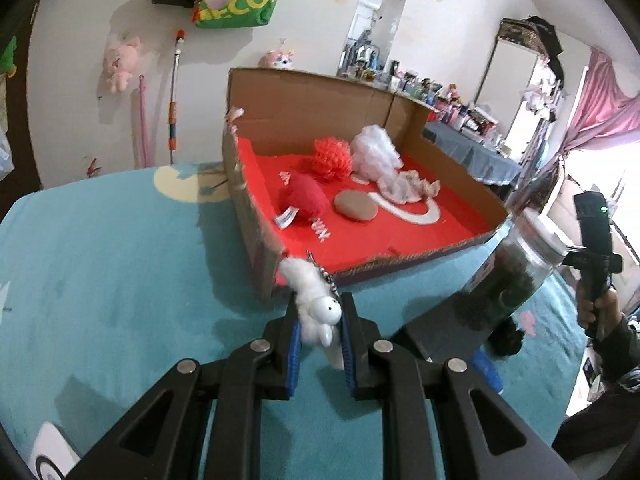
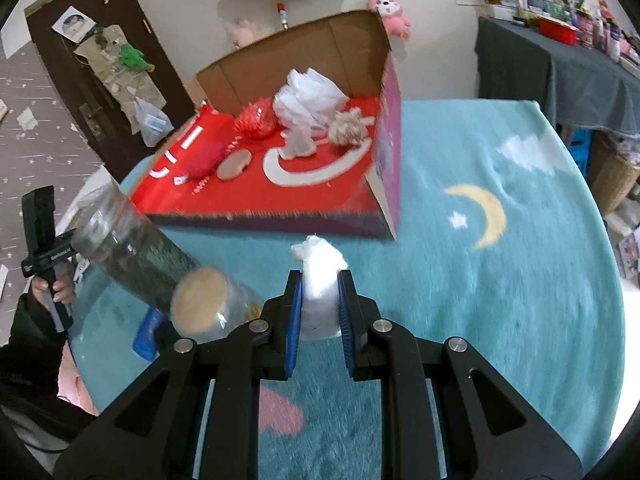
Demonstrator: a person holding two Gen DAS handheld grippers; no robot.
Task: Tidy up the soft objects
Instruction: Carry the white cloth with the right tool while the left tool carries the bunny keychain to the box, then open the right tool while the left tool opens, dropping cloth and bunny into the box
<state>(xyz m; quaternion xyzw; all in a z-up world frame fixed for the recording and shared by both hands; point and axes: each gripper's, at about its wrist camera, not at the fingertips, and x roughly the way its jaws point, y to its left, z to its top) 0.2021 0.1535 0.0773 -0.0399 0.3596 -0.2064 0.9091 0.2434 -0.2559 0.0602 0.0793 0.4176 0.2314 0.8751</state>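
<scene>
My left gripper (image 1: 318, 320) is clenched on a small white plush toy (image 1: 316, 304) with a beaded keychain, its blue pads (image 1: 295, 354) pressing the fluffy body from both sides above the teal blanket (image 1: 120, 272), just short of the near corner of the cardboard box (image 1: 248, 216). My right gripper (image 2: 319, 300) is clamped on a white soft wad (image 2: 320, 276), held over the blanket just before the box's near wall. Inside the box, on its red floor, a red fuzzy ball (image 1: 304, 200) and a tan flat pad (image 1: 356, 207) lie toward the near side, while a red mesh puff (image 1: 332, 158), a white mesh puff (image 1: 378, 152) and a beige crumpled tuft (image 2: 347, 128) sit toward the far wall. A clear jar (image 2: 132, 256) lies tilted on the blanket between my two hands.
</scene>
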